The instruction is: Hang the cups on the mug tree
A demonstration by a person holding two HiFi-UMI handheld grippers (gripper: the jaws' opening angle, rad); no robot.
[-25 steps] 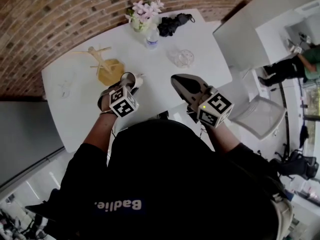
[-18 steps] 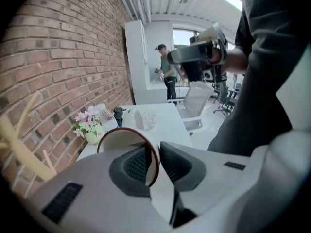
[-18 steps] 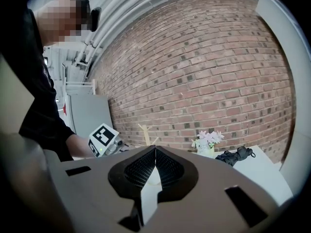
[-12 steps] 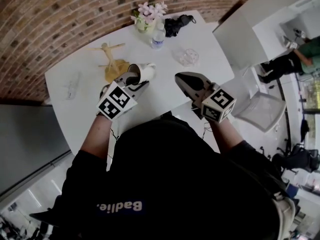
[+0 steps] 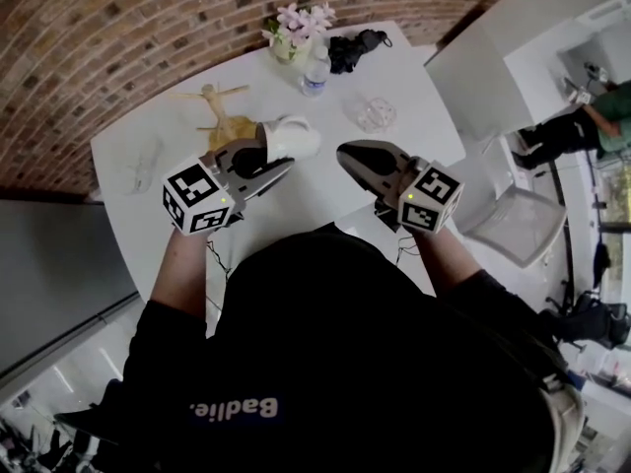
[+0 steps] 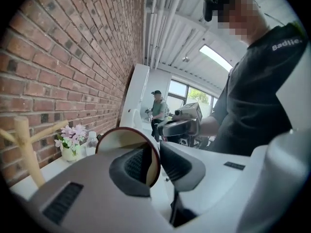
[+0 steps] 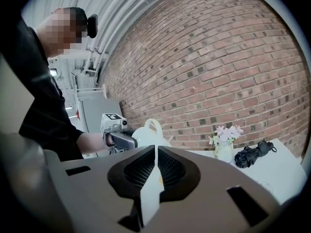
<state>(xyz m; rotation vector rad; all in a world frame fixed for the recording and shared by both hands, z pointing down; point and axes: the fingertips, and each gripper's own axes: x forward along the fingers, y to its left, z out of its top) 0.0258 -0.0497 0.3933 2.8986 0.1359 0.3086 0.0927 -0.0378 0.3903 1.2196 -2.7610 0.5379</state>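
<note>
**Cup in left jaws, beside the mug tree – right jaws empty**

Far left of the white tabletop [image 5: 138,220]: the wooden mug tree [image 5: 219,114] stands on its round base with bare pegs (no cup on any peg that shows). The brick wall [image 5: 99,28] is behind it.

Just right of the tree is the left gripper [image 5: 258,156]. Its jaws are nearly together and pinch the wall of a white cup [image 5: 291,139] at the rim – one jaw inside the mouth, the other outside. The cup is tipped on its side, mouth toward the gripper. In the right gripper view it is held off the tabletop with its handle uppermost.

Along the back edge, further right: a small vase of pale flowers [image 5: 296,30], a water bottle [image 5: 315,67] just in front of it, then a black bundle [image 5: 353,47]. A clear glass piece [image 5: 373,114] sits nearer the middle of the tabletop.

Right side: the right gripper [image 5: 347,154] is over the near edge, apart from the cup. Its jaws are pressed together with nothing between them.
</note>
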